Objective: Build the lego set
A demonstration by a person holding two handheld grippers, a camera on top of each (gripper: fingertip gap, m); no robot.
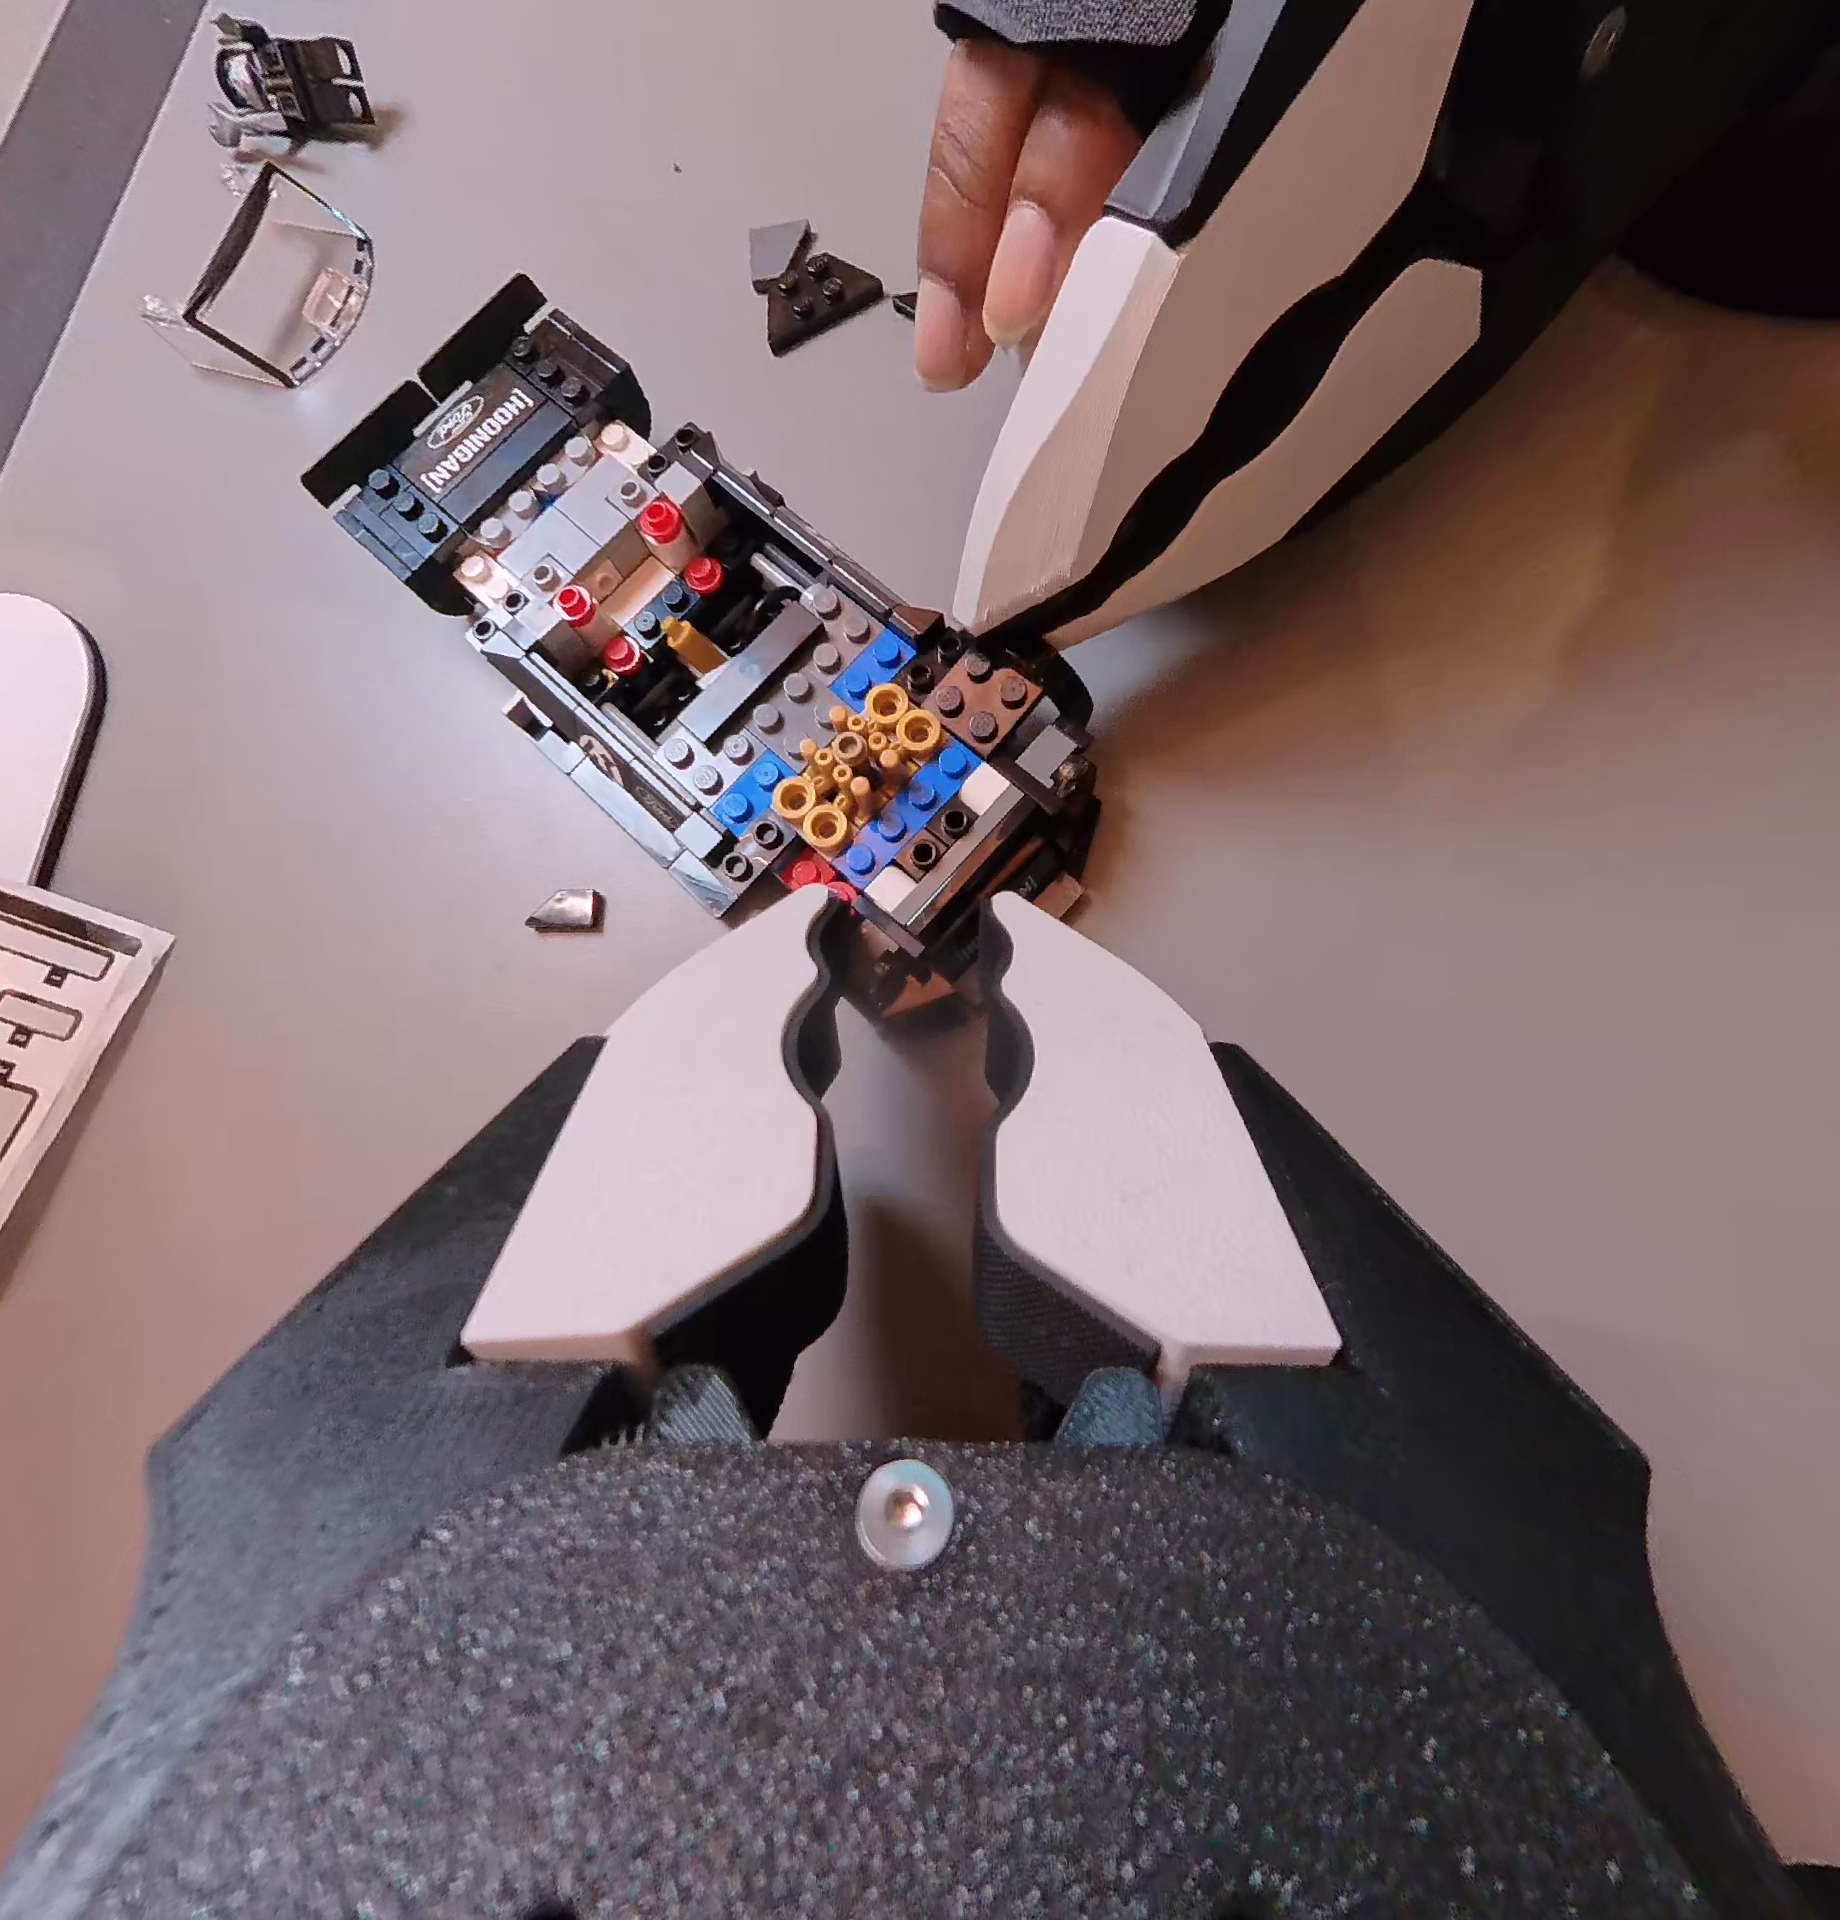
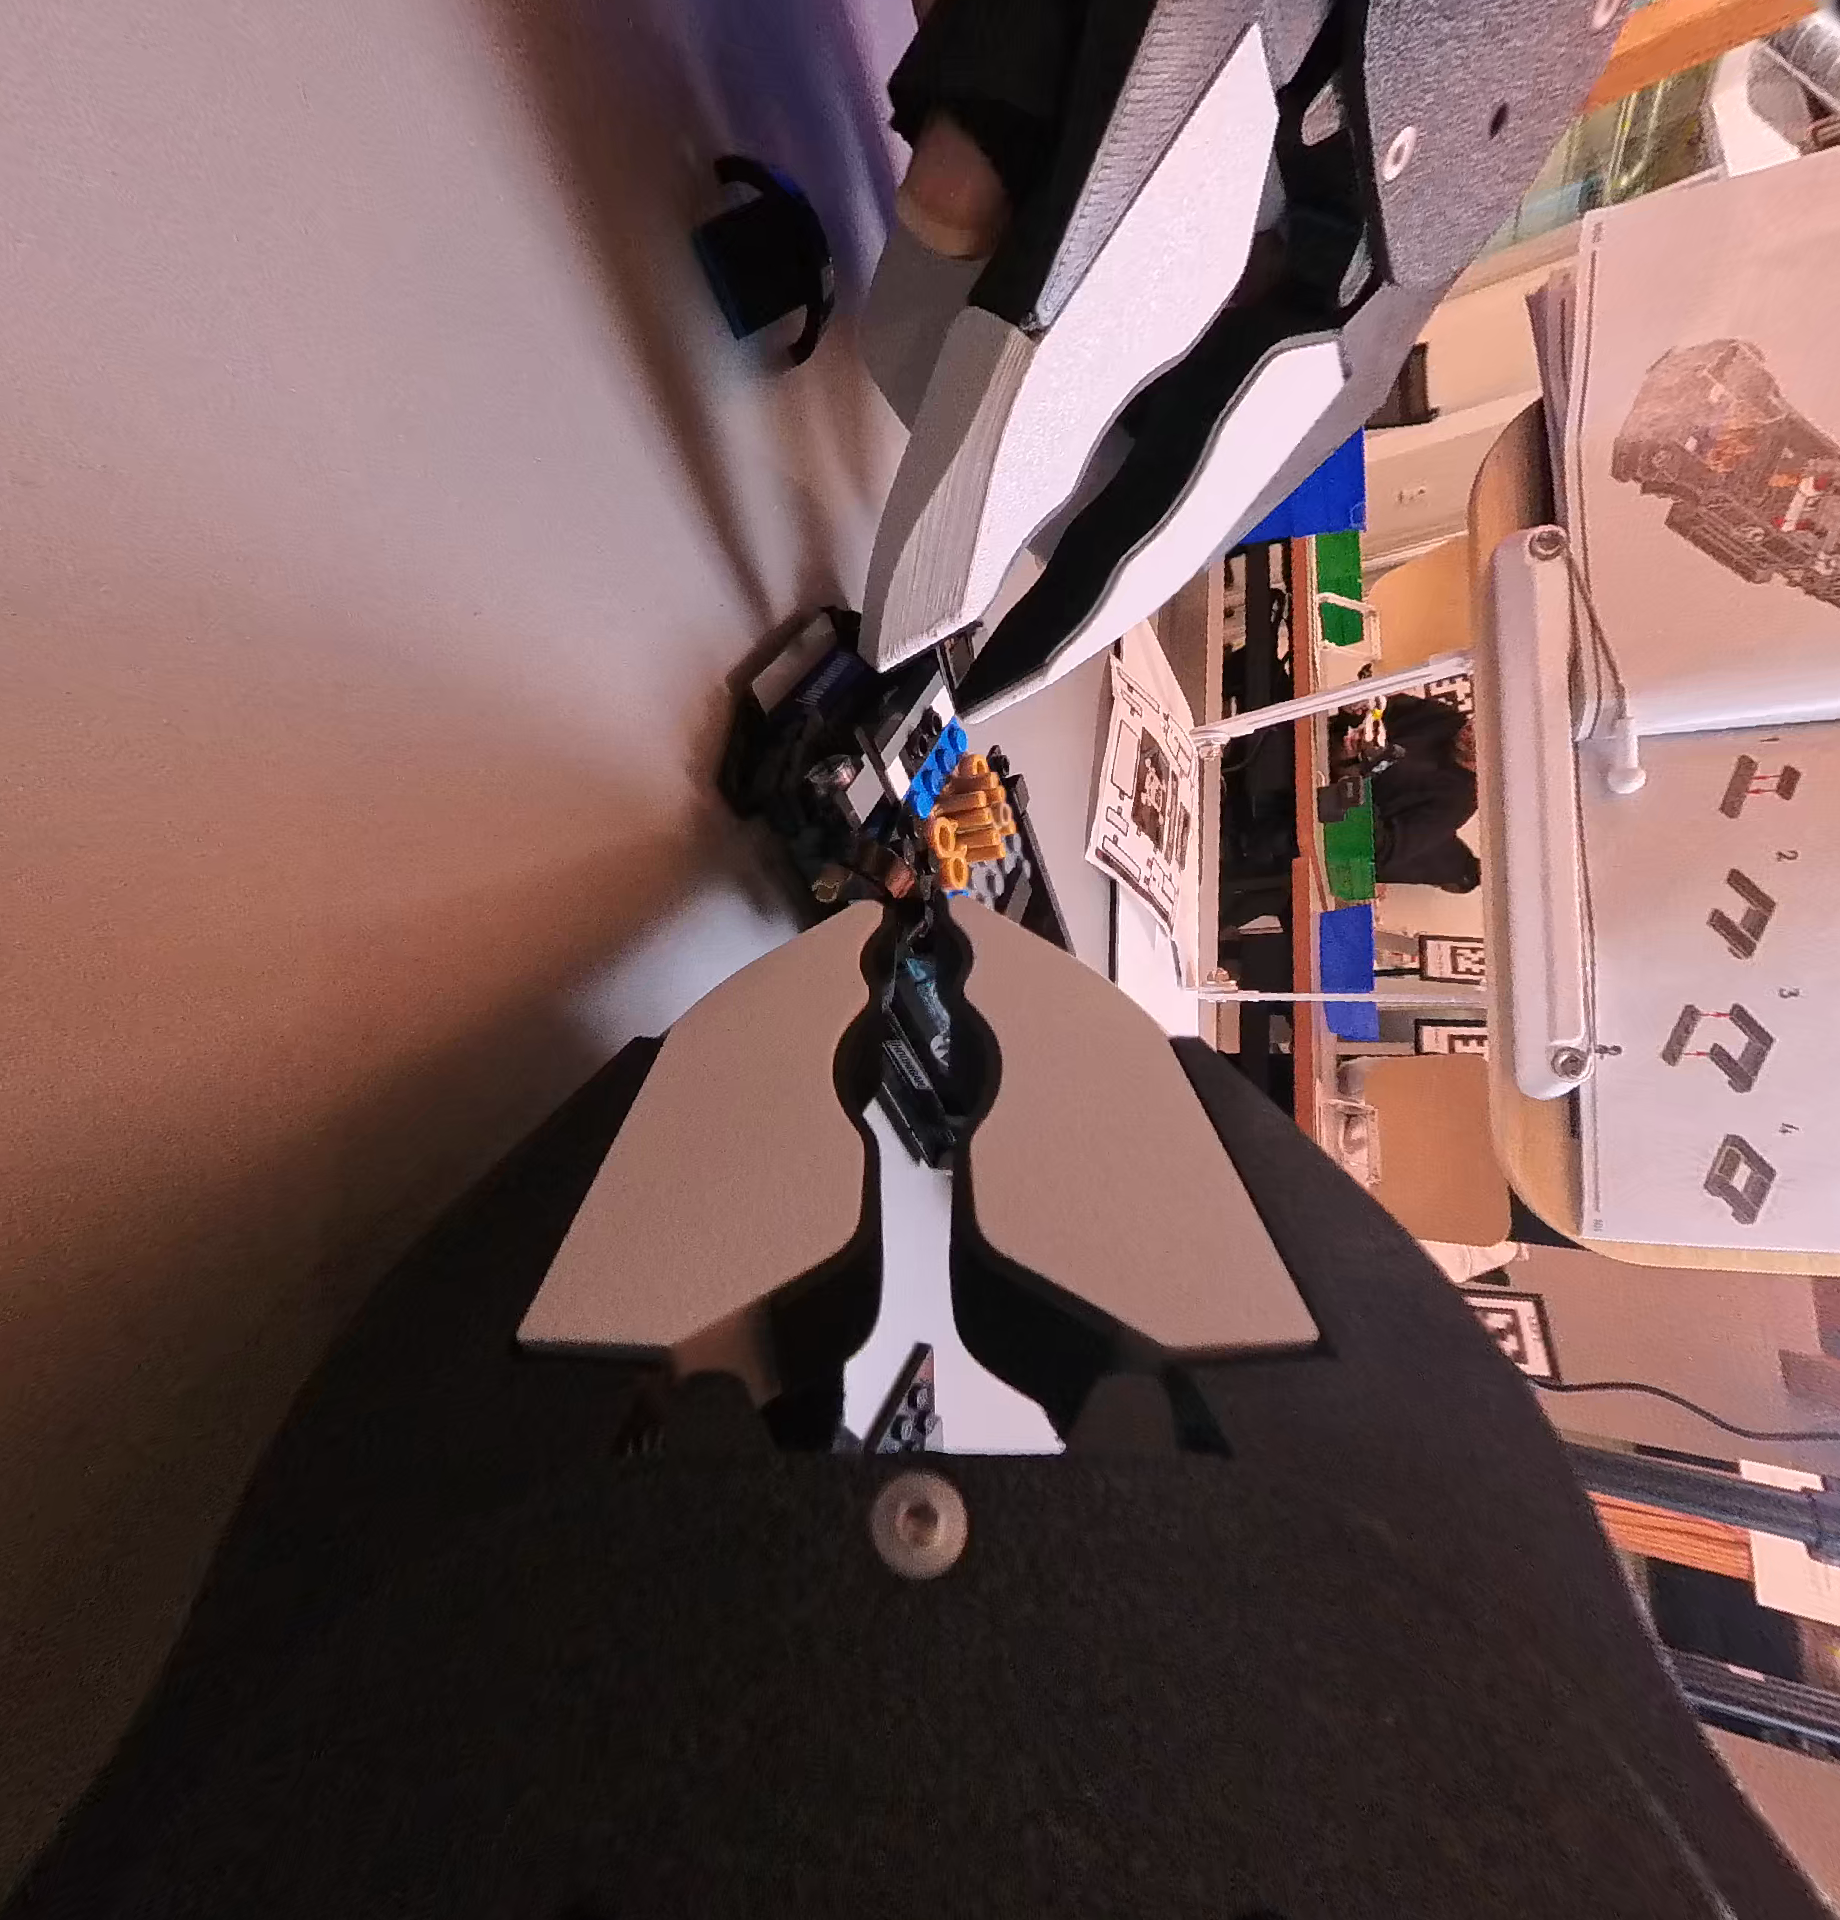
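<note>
Left wrist view showed the left gripper [image 1: 911, 914] clamped on the front end of the lego car [image 1: 708, 665] mid-desk, while the right gripper [image 2: 921, 914] pinched its corner; likely seating a brick, next needing firm downward pressure.

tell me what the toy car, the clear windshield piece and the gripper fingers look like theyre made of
Toy car: hard moulded plastic, glossy, with round studs and sharp highlights. Windshield piece: transparent plastic; the table shows through it. Left gripper fingers: matte pale grey, probably printed plastic; the right gripper shows fine layer lines on its finger edge.
</note>
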